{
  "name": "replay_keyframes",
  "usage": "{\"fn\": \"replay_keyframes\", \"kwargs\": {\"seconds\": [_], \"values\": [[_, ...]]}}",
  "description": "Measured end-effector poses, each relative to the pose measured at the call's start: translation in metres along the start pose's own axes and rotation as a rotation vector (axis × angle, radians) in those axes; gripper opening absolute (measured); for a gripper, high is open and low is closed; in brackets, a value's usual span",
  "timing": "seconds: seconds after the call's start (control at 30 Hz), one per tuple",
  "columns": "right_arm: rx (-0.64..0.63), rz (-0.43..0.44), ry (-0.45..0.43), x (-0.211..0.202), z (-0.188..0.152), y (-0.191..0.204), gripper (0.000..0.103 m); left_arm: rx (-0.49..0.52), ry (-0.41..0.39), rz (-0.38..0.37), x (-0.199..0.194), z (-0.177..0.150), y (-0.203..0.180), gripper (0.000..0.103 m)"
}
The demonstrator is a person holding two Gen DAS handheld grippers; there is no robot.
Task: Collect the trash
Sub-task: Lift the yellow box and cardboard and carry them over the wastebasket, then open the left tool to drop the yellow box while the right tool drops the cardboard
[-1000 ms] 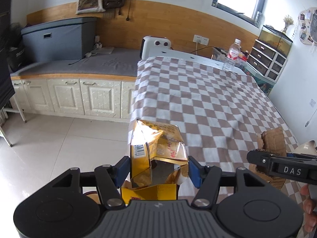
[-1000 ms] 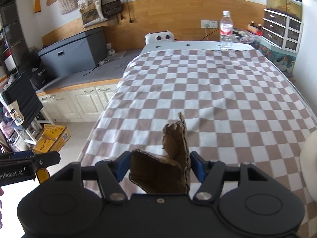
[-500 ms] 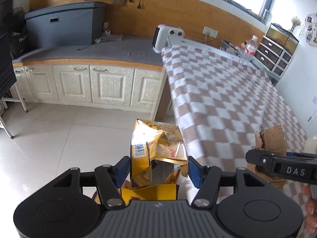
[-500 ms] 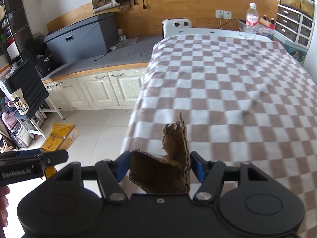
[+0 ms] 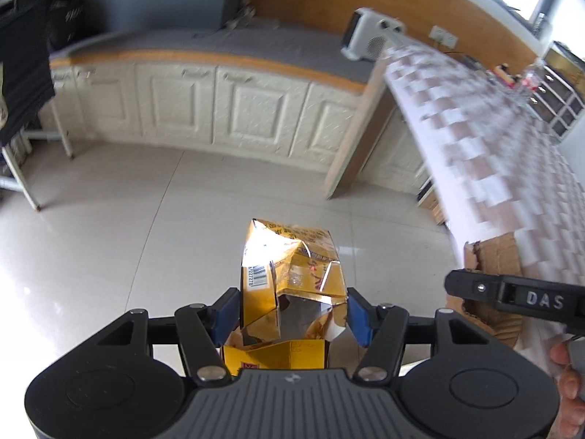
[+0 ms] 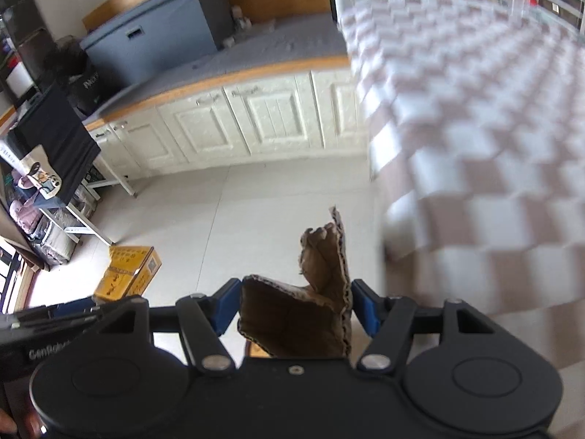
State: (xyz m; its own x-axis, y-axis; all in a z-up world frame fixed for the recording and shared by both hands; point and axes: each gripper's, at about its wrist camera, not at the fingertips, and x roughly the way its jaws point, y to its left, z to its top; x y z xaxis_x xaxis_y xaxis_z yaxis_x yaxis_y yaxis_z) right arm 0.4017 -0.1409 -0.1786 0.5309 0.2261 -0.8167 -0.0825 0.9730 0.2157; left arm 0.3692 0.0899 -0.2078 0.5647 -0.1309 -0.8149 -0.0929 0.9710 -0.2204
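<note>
Left wrist view: the left gripper [image 5: 293,311] pinches a crumpled gold carton [image 5: 292,278] above the tiled floor [image 5: 109,237], beside the checkered table [image 5: 493,153]. Right wrist view: the right gripper [image 6: 296,309] clamps torn brown cardboard [image 6: 303,314] over the floor; a yellow box [image 6: 128,274] lies below.

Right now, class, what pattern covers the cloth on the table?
Brown-and-white checks on the tablecloth, clearest in the right wrist view.

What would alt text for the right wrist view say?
The right claw grips a torn brown cardboard scrap above a pale tiled floor. A blurred checkered tablecloth fills the right; cream cabinets behind.
</note>
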Motion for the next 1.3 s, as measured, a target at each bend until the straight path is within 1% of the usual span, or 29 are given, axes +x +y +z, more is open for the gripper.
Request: {"fn": "replay_keyframes", "kwargs": {"seconds": [0.07, 0.17, 0.27, 0.37, 0.43, 0.53, 0.7, 0.77, 0.9, 1.0, 1.07, 1.13, 1.3], "values": [[0.036, 0.003, 0.041, 0.031, -0.008, 0.008, 0.066, -0.017, 0.029, 0.007, 0.021, -0.011, 0.018, 0.061], [0.068, -0.018, 0.099, 0.082, -0.025, 0.017, 0.066, -0.051, 0.079, 0.017, 0.058, -0.029, 0.041, 0.061], [0.114, -0.044, 0.160, 0.130, -0.046, 0.018, 0.066, -0.075, 0.118, 0.022, 0.092, -0.047, 0.060, 0.062], [0.166, -0.073, 0.194, 0.174, -0.071, 0.015, 0.066, -0.094, 0.164, 0.023, 0.124, -0.064, 0.075, 0.061], [0.214, -0.101, 0.220, 0.202, -0.090, 0.012, 0.067, -0.092, 0.189, 0.025, 0.144, -0.075, 0.082, 0.061], [0.291, -0.118, 0.256, 0.240, -0.122, 0.005, 0.068, -0.076, 0.220, 0.030, 0.170, -0.087, 0.090, 0.061], [0.356, -0.133, 0.311, 0.295, -0.159, -0.006, 0.069, -0.053, 0.257, 0.027, 0.213, -0.103, 0.099, 0.061], [0.379, -0.142, 0.323, 0.312, -0.165, -0.012, 0.070, -0.037, 0.269, 0.016, 0.228, -0.108, 0.100, 0.061], [0.402, -0.132, 0.335, 0.336, -0.177, -0.022, 0.075, 0.022, 0.295, -0.010, 0.258, -0.111, 0.095, 0.061], [0.440, -0.122, 0.340, 0.342, -0.183, -0.033, 0.077, 0.070, 0.310, -0.023, 0.278, -0.114, 0.090, 0.061], [0.462, -0.103, 0.351, 0.345, -0.186, -0.041, 0.080, 0.099, 0.320, -0.026, 0.292, -0.113, 0.081, 0.061], [0.460, -0.102, 0.349, 0.345, -0.187, -0.046, 0.083, 0.120, 0.326, -0.035, 0.302, -0.114, 0.077, 0.061], [0.483, -0.109, 0.337, 0.342, -0.187, -0.060, 0.083, 0.157, 0.345, -0.043, 0.331, -0.117, 0.068, 0.063]]}}
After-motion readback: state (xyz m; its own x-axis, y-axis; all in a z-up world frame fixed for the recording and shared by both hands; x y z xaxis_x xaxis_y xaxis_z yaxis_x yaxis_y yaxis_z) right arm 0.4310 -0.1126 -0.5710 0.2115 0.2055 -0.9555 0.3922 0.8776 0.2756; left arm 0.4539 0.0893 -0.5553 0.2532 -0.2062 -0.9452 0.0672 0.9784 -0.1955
